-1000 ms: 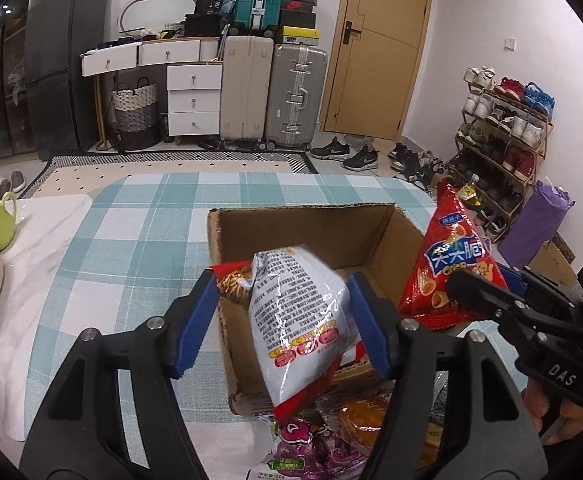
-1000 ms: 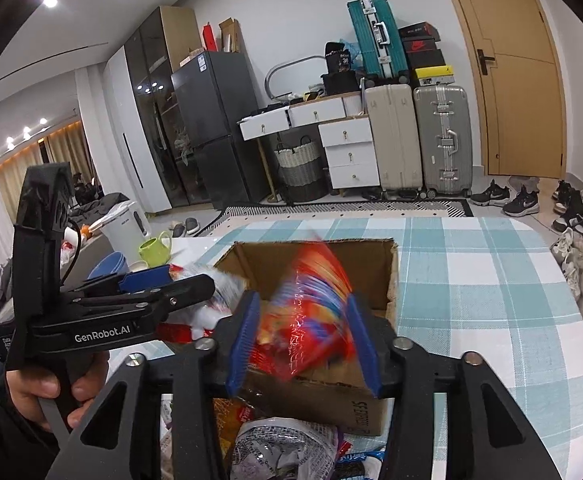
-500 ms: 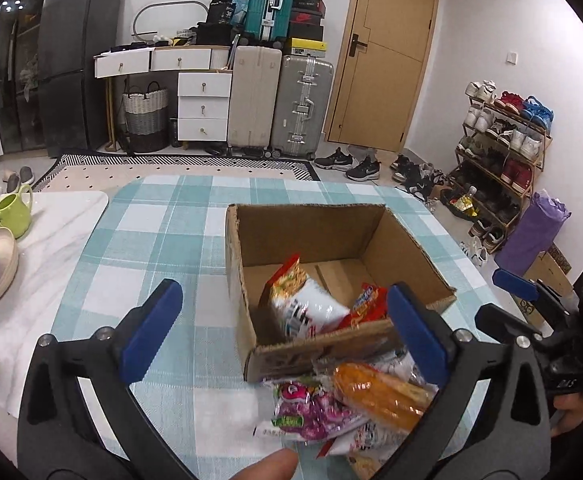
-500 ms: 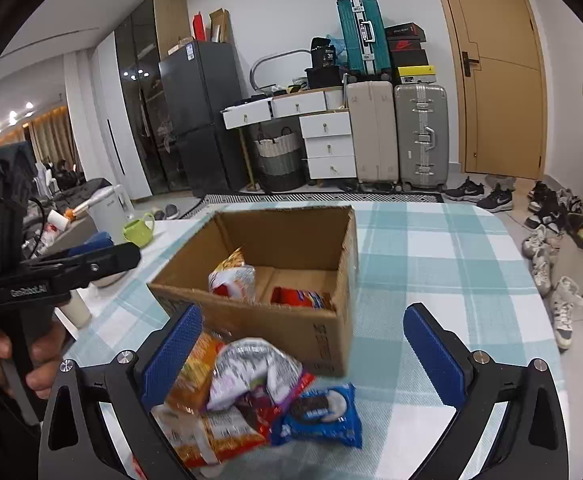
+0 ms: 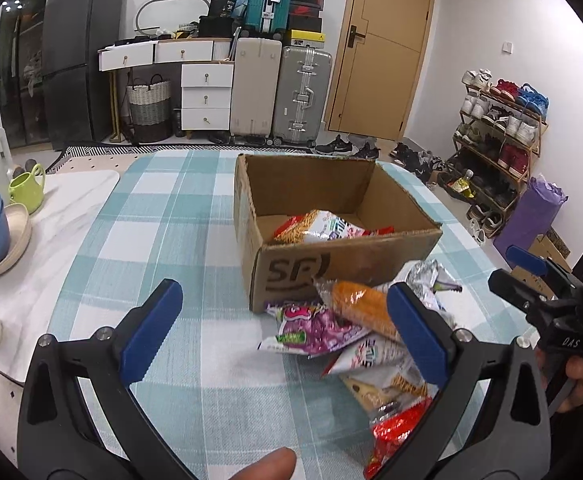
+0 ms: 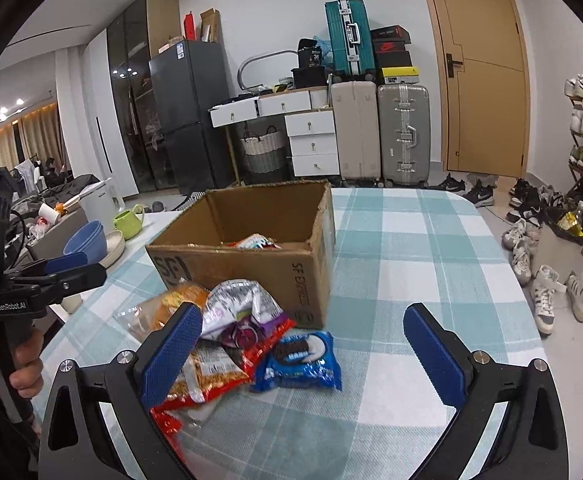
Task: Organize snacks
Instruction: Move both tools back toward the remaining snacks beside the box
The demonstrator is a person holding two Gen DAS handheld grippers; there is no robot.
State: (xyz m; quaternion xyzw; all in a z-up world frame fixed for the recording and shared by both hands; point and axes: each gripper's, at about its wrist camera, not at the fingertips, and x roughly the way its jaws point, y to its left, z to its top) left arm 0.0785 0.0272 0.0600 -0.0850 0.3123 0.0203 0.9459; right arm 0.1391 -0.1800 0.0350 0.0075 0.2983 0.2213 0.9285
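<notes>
Both my grippers, left and right, have their fingers spread wide, gripping nothing. The snack pile lies just in front of the box; a few packets sit inside the box.

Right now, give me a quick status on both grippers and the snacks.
Left gripper and right gripper: jaws wide open, empty. Some snacks in cardboard box; snack pile waits in front of it on the table. Nothing blocking.

A checked-cloth counter carries an open cardboard box, a loose snack-packet pile including an Oreo pack, touching its front.
</notes>
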